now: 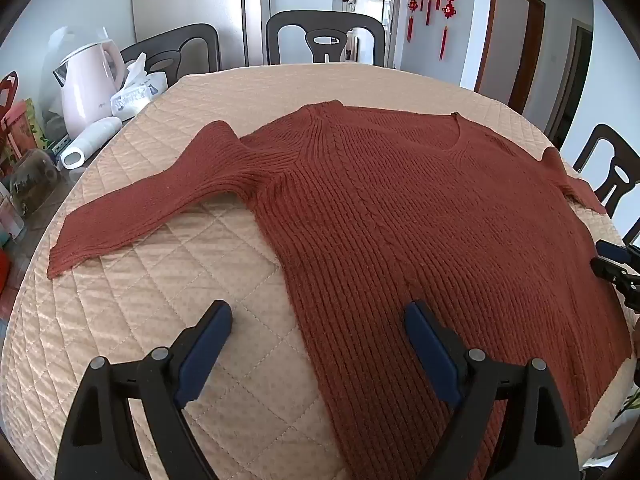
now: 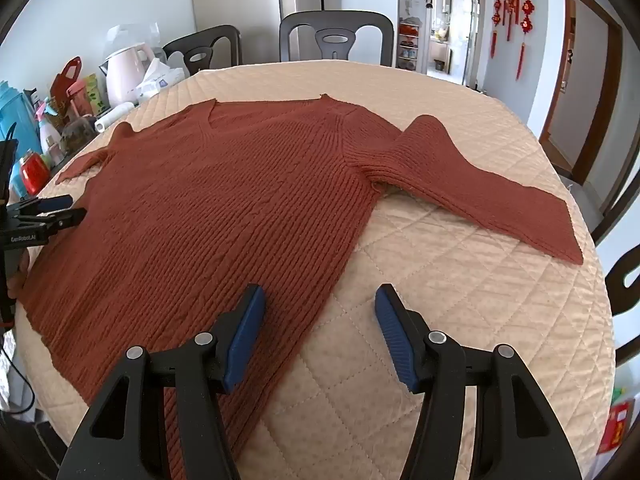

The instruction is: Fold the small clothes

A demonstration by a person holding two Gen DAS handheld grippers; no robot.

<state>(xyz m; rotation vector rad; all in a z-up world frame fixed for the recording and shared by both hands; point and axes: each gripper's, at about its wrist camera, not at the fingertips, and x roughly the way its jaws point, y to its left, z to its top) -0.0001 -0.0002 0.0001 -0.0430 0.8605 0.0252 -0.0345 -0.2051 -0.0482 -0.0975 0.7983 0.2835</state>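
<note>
A rust-red ribbed knit sweater point(image 1: 400, 220) lies flat and spread out on the quilted beige table cover point(image 1: 160, 300), V-neck toward the far side, both sleeves stretched outward. My left gripper point(image 1: 318, 320) is open and empty, hovering over the sweater's lower left side edge. My right gripper point(image 2: 320, 306) is open and empty over the sweater point(image 2: 220, 208) at its lower right side edge. The right gripper's tips show at the right edge of the left wrist view point(image 1: 614, 264). The left gripper shows at the left edge of the right wrist view point(image 2: 60, 210).
A pink kettle point(image 1: 90, 88), a tissue pack point(image 1: 134, 92), a white cylinder point(image 1: 92, 142) and jars crowd the table's left side. Dark chairs point(image 1: 326, 36) stand around the table. The table cover point(image 2: 460, 320) extends to the right of the sweater.
</note>
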